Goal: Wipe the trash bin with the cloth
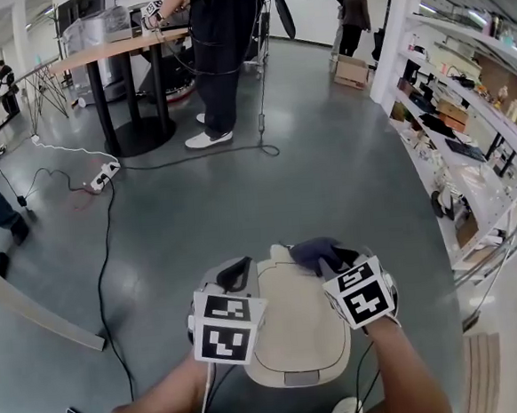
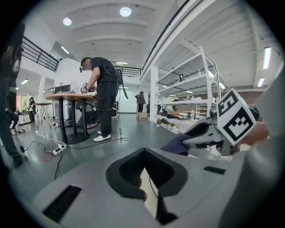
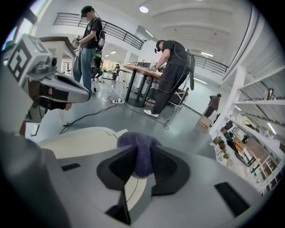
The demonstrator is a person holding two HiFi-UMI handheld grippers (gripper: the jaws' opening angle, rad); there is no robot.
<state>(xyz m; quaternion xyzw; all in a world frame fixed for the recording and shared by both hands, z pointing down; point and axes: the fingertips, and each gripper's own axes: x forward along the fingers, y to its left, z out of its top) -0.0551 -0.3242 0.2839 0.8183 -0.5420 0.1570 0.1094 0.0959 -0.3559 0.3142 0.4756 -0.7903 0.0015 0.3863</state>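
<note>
From the head view, the trash bin (image 1: 300, 376) is seen at 6 o'clock of the frame, standing on the grey floor (image 1: 327, 169), with its cream lid (image 1: 290, 323) facing up. The purple cloth (image 1: 314, 252) is held at about 1 o'clock on the lid by the right gripper (image 1: 338, 259). The left gripper (image 1: 236, 272) is set at about 11 o'clock, over the lid's edge.

In the left gripper view, the left gripper (image 2: 144, 162) is seen with its jaws narrowly parted and nothing caught between them. A wedge of the cream lid (image 2: 150, 198) shows through the gap. The right gripper (image 2: 202, 133) and a fold of the cloth (image 2: 176, 144) appear at 2 o'clock.

In the right gripper view, the right gripper (image 3: 141, 165) is seen pressed onto a bunched fold of the cloth (image 3: 137, 144), with the rest mounded past the tips at 12 o'clock. The lid (image 3: 80, 141) lies at 9 o'clock.

The cloth is judged soft, light and limp. It is best taken by a thick gathered fold, as here, with enough left free beyond the tips that fabric rather than jaw meets the surface. The bin is judged hard, smooth and fairly light, so it may be pushed along the polished floor under wiping pressure. A steadying hold is best taken at the rim near 11 o'clock.
</note>
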